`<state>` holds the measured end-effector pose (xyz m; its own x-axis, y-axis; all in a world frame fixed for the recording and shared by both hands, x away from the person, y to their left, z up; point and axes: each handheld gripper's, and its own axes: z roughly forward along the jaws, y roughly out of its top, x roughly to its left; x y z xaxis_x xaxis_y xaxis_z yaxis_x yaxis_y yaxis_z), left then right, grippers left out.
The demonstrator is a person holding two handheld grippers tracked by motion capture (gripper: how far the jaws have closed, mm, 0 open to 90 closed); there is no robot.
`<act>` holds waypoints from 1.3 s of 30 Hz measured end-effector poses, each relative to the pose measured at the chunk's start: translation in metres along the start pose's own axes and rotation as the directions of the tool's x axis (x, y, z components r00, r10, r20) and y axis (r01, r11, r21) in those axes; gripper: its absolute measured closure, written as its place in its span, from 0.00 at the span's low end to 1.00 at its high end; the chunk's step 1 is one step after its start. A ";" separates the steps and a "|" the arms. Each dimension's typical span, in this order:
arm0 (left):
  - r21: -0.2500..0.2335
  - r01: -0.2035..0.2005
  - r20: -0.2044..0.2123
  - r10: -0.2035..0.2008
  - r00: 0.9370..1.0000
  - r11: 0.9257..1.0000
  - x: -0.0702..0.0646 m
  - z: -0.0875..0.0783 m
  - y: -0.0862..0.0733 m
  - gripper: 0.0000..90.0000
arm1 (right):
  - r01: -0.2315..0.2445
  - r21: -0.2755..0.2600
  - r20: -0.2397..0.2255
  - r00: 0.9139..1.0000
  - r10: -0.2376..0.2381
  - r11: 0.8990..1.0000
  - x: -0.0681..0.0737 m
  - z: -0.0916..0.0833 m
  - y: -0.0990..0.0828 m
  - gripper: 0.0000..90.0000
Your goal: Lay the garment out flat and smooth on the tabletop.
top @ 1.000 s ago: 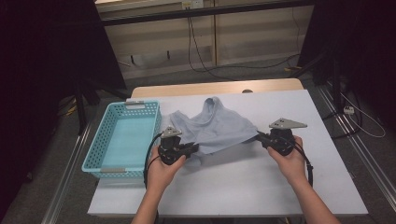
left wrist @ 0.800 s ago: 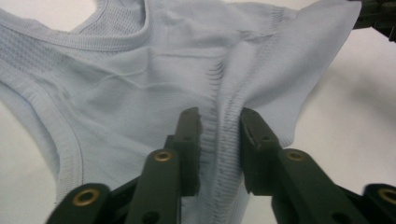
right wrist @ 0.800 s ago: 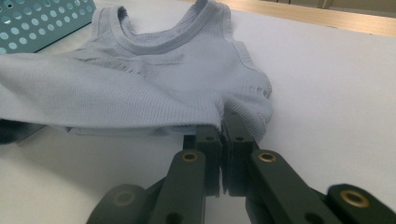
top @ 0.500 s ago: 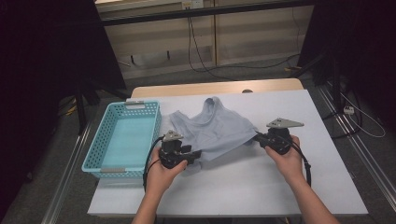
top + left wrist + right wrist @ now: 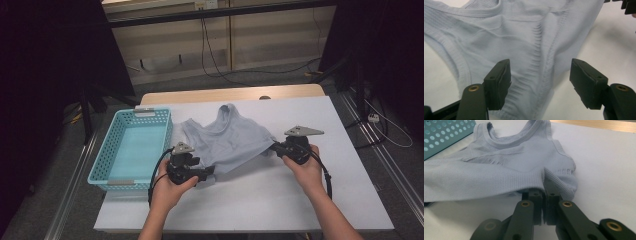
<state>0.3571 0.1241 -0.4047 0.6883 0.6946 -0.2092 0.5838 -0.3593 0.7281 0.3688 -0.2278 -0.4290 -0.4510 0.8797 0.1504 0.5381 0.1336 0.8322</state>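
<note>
the pale blue tank top (image 5: 227, 140) lies spread on the white desk (image 5: 280, 200), just right of the turquoise basket (image 5: 131, 150), its neckline pointing away from the person. the right tongs (image 5: 543, 195) are clenched on the garment's hem at its right corner; in the right gripper view the ribbed edge folds down over the closed jaws, and the cloth is drawn in a taut line from there across toward the other side. that grip looks meant to anchor the corner so the fabric stays stretched flat rather than bunching.

the left tongs (image 5: 540, 82) stand released at the near left corner: their jaws have just been opening, and in the left gripper view the hem lies between the two pads (image 5: 499, 82) without either pressing on it. the cloth there rests slack on the desk, with soft wrinkles running up toward the armhole.

with one corner let go and the other pinned, this reads as the end of a smoothing pull, or the left hand (image 5: 167, 187) freeing itself to take a new hold. the basket sits empty alongside, close enough to receive the top, though whether that is its purpose cannot be told.
</note>
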 end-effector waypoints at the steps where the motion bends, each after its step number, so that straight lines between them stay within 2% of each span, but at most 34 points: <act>1: 0.005 -0.008 -0.005 0.008 1.000 1.000 0.000 0.000 -0.001 0.39 | 0.000 -0.002 0.000 1.000 0.000 1.000 0.000 0.000 0.000 0.97; 7: 0.039 -0.048 -0.016 0.049 0.999 0.998 -0.006 0.001 -0.008 0.44 | -0.004 0.003 -0.003 1.000 0.004 1.000 0.001 0.000 0.000 0.97; 11: 0.066 -0.040 -0.035 0.043 0.998 0.997 -0.006 0.008 -0.015 0.45 | -0.004 0.009 0.001 1.000 0.004 1.000 0.002 0.000 -0.001 0.97; 15: 0.111 -0.046 -0.048 0.051 0.998 0.993 -0.007 0.016 -0.021 0.49 | -0.005 0.008 0.003 1.000 0.005 1.000 0.002 -0.001 -0.001 0.97; 20: 0.162 -0.073 -0.069 0.085 0.994 0.984 -0.010 0.028 -0.026 0.58 | -0.004 0.013 0.005 1.000 0.004 1.000 0.003 -0.001 -0.001 0.97; 23: 0.168 -0.059 -0.079 0.073 0.994 0.984 -0.008 0.026 -0.026 0.66 | -0.003 0.015 0.007 1.000 0.003 1.000 0.002 -0.001 -0.002 0.97; 26: 0.168 -0.059 -0.105 0.078 0.991 0.984 -0.009 0.027 -0.026 0.75 | 0.000 0.022 0.008 1.000 0.000 1.000 0.003 -0.001 -0.003 0.96; 28: 0.175 -0.078 -0.113 0.099 0.989 0.981 -0.010 0.026 -0.025 0.81 | 0.000 0.021 0.009 1.000 0.000 1.000 0.003 -0.002 -0.004 0.96; 30: 0.167 -0.076 -0.106 0.095 0.990 0.983 -0.010 0.024 -0.023 0.89 | -0.001 0.024 0.012 1.000 0.001 1.000 0.003 -0.002 -0.005 0.97; 31: 0.162 -0.063 -0.099 0.079 0.992 0.985 -0.009 0.023 -0.022 0.91 | -0.002 0.026 0.015 1.000 0.002 1.000 0.003 -0.002 -0.005 0.97; 34: 0.122 -0.036 -0.090 0.047 0.995 0.992 -0.007 0.016 -0.016 0.92 | -0.003 0.022 0.014 1.000 0.003 1.000 0.001 -0.004 -0.005 0.97; 37: 0.057 -0.015 -0.078 0.020 0.997 0.998 -0.005 0.004 -0.008 0.93 | -0.001 0.023 0.016 1.000 0.001 1.000 0.000 -0.005 -0.007 0.97; 39: 0.017 -0.008 -0.074 0.009 0.997 1.000 -0.004 -0.002 -0.002 0.93 | -0.005 0.025 0.017 1.000 0.004 1.000 0.000 -0.006 -0.007 0.97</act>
<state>0.3520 0.1236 -0.4043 0.6603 0.7351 -0.1537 0.5853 -0.3754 0.7187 0.3604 -0.2319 -0.4319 -0.4363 0.8881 0.1447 0.5577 0.1407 0.8181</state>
